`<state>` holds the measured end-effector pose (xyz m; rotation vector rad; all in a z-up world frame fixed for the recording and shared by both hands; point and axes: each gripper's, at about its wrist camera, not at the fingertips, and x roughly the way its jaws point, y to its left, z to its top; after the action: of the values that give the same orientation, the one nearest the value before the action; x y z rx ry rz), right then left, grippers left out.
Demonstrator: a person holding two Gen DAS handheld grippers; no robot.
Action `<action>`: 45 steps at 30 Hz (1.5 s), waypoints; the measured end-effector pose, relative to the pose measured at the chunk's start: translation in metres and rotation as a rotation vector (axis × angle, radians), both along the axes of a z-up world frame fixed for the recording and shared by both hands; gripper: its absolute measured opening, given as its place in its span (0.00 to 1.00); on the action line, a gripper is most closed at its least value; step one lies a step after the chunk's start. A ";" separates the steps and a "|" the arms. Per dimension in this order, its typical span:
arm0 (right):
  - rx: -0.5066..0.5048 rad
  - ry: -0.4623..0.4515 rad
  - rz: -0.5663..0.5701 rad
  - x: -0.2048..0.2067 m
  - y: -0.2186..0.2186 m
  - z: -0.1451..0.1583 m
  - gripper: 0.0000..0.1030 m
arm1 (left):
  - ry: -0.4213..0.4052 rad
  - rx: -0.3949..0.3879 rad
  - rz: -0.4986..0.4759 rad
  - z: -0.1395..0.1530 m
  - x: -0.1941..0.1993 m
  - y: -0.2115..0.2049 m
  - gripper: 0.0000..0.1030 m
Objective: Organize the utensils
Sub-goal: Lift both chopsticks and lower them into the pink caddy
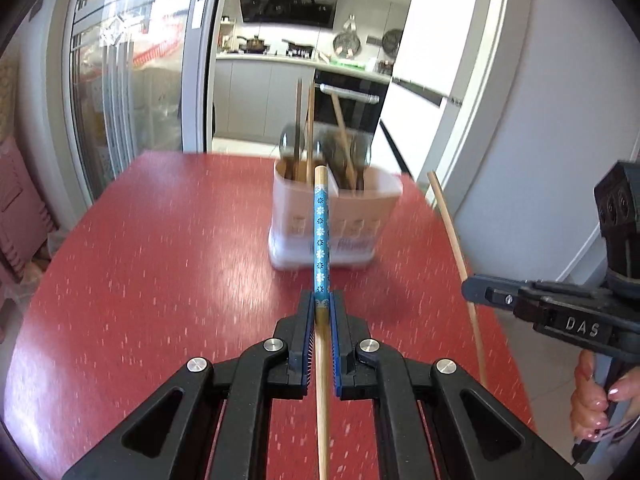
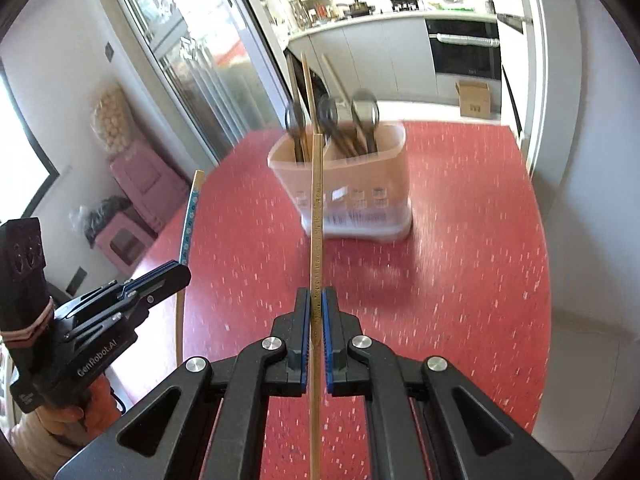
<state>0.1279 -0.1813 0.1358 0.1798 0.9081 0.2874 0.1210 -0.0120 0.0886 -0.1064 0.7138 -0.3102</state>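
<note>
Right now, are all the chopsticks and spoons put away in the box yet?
Not quite. Spoons and some chopsticks already stand in the white holder. The left hand-held gripper holds a blue-patterned chopstick, and the right hand-held gripper holds a plain one. Both still need dropping in. The red table shows nothing else loose.

Utensil holder [image 1: 338, 216] stood on the table [image 1: 160, 280], toward its far edge, ahead of both grippers. Spoons [image 2: 365, 114] and chopsticks [image 2: 307, 92] stood upright in its compartments. Left gripper [image 1: 322, 312] was clamped on a patterned chopstick [image 1: 320, 232], whose tip pointed at the holder. Right gripper [image 2: 316, 308] was clamped on a plain chopstick [image 2: 317, 220], likewise aimed at the holder. The two grippers sat side by side above the table, well apart. Kitchen counter [image 1: 304, 60] lay behind the table, through the doorway.
</note>
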 end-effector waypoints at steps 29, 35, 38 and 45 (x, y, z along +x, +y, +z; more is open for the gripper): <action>-0.010 -0.378 -0.130 0.199 -0.009 0.058 0.06 | -0.268 -0.068 0.119 0.062 0.217 -0.013 0.35; -0.082 -0.464 -0.139 0.209 0.000 0.040 0.06 | -0.322 -0.094 0.172 0.042 0.234 -0.011 0.35; -0.122 -0.498 -0.131 0.209 0.004 0.032 0.06 | -0.353 -0.109 0.190 0.034 0.235 -0.010 0.35; -0.204 -0.538 -0.125 0.198 0.015 0.003 0.06 | -0.366 -0.080 0.196 0.011 0.225 -0.017 0.35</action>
<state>0.3258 -0.1665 0.1385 -0.0320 0.3862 0.1141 0.3459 -0.0286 0.0994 -0.1889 0.3251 -0.1636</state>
